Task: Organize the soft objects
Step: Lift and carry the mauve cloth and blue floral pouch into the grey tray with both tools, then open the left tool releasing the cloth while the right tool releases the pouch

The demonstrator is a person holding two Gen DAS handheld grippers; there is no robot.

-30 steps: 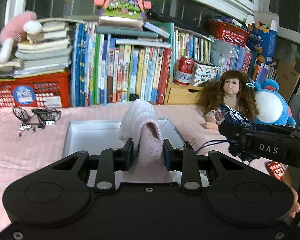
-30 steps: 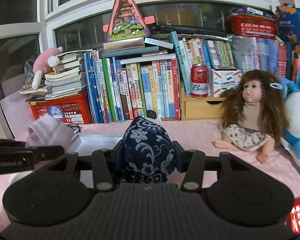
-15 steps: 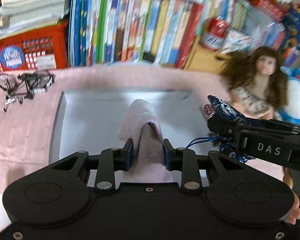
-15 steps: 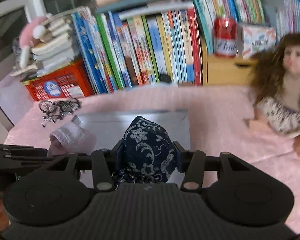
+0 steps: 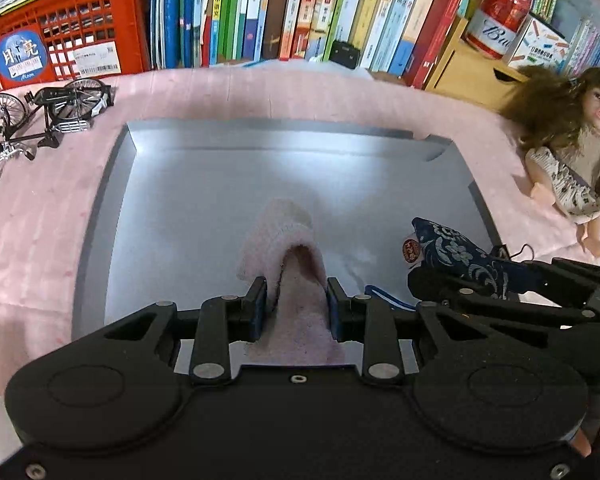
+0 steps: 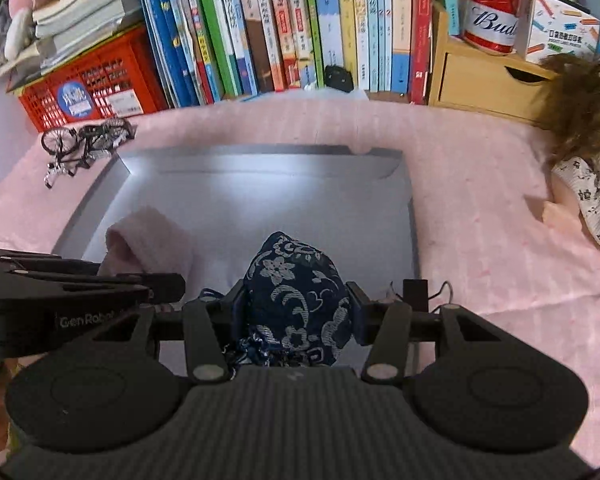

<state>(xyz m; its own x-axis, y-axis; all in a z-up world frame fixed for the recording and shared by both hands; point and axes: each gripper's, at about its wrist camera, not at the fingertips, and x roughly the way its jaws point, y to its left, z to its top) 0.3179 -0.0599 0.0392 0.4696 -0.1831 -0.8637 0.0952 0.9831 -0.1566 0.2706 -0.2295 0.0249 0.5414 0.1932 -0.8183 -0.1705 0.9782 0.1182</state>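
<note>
Big grey tray [image 5: 100,216] sits on the pink cloth [image 5: 32,224], doll [image 5: 572,152] off to its right. Left gripper [image 5: 297,300] is clamped on a pink fuzzy sock [image 5: 280,236] over the tray's middle. Right gripper [image 6: 298,310] is squeezed onto a navy floral pouch [image 6: 300,280], over the tray's near right part.

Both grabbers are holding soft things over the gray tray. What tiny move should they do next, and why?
Probably lower both a little, then open. The left gripper is shut on the pink towel and the right gripper on the blue pouch, both above the bare gray tray, so nothing blocks setting them down.
</note>
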